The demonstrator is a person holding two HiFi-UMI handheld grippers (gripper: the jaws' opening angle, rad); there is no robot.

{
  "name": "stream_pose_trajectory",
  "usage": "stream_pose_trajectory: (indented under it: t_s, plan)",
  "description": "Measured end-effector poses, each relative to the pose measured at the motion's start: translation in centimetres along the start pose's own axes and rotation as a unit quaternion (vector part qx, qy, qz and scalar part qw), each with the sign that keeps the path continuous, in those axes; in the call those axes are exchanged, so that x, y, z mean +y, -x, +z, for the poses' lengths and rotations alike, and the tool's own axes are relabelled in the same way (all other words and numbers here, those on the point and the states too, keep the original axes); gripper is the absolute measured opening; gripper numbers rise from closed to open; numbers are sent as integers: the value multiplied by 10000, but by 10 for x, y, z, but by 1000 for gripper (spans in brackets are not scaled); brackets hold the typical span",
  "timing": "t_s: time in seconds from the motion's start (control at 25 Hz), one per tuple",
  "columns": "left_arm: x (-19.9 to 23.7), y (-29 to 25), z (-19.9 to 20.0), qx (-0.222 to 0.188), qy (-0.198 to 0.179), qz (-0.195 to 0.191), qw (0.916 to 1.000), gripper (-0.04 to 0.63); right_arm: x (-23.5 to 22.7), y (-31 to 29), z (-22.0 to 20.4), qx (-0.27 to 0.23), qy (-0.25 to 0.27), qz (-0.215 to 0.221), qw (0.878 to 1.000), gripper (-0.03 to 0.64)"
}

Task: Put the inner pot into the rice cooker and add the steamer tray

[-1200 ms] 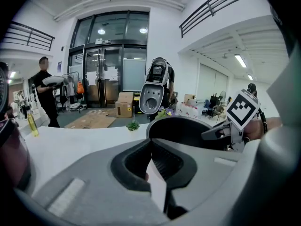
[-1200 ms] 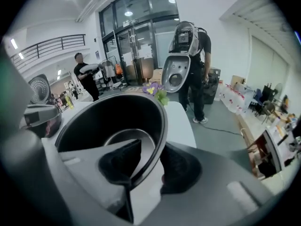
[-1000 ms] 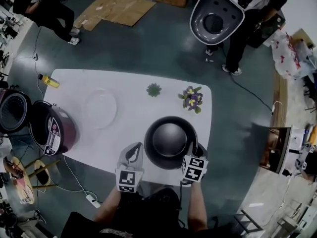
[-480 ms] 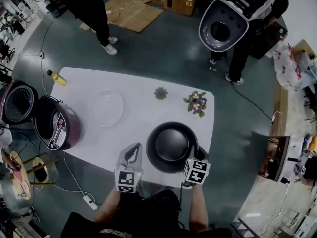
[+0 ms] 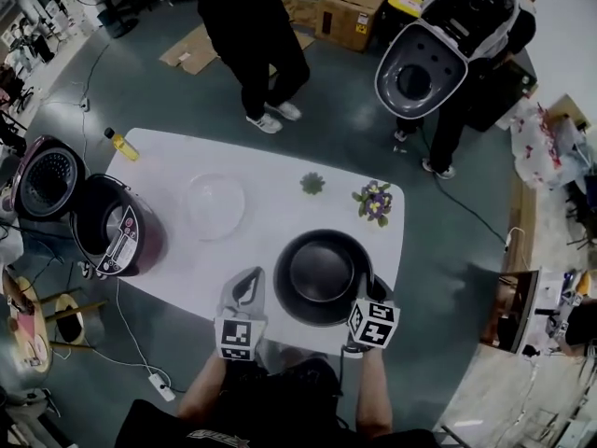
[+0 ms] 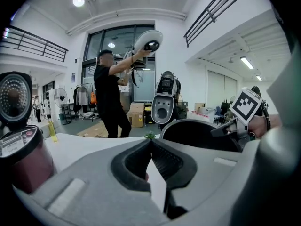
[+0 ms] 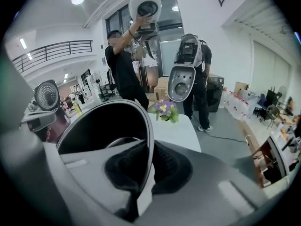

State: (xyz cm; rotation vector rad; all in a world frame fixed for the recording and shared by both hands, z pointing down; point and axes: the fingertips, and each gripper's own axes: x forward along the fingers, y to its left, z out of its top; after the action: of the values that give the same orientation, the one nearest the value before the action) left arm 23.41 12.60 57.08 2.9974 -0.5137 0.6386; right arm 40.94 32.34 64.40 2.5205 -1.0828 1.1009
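White table [image 5: 270, 215] — empty inner pot [image 5: 322, 273], rim pinched by right gripper [image 5: 361, 286]; left gripper [image 5: 249, 284] closed.

The place looked like an open lab or workshop hall. Beyond the white table [image 5: 266, 199] stood cardboard boxes [image 5: 353, 3] on a bare grey floor [image 5: 168, 101], with a cable [image 5: 466, 203] trailing beside it. High above the table ran a railed mezzanine [image 6: 33, 44] and ceiling lights [image 6: 78, 1].

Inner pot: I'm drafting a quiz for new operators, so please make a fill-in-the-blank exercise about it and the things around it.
The right tool is shut on the pot's ___.
The cooker's lid stands ___.
The flowers are ___ in colour.
The left tool holds ___.
Missing words: rim; open; purple; nothing.
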Motion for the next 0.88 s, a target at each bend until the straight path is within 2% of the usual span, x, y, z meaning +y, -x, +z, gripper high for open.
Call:
stream_pose_trajectory:
  t_s: [0.4, 0.68, 0.88]
  plan:
    - [76, 48, 14, -464, 126, 590, 9971, 11, 76, 22, 59, -579, 273, 392, 9972, 18]
    - [149, 88, 19, -680, 211, 953, 9929, 11, 162, 34, 100, -937, 425, 764, 9917, 17]
    - [208, 120, 15, -760, 319, 1351, 9874, 11, 231, 32, 121, -1083, 518, 1178, 9858, 18]
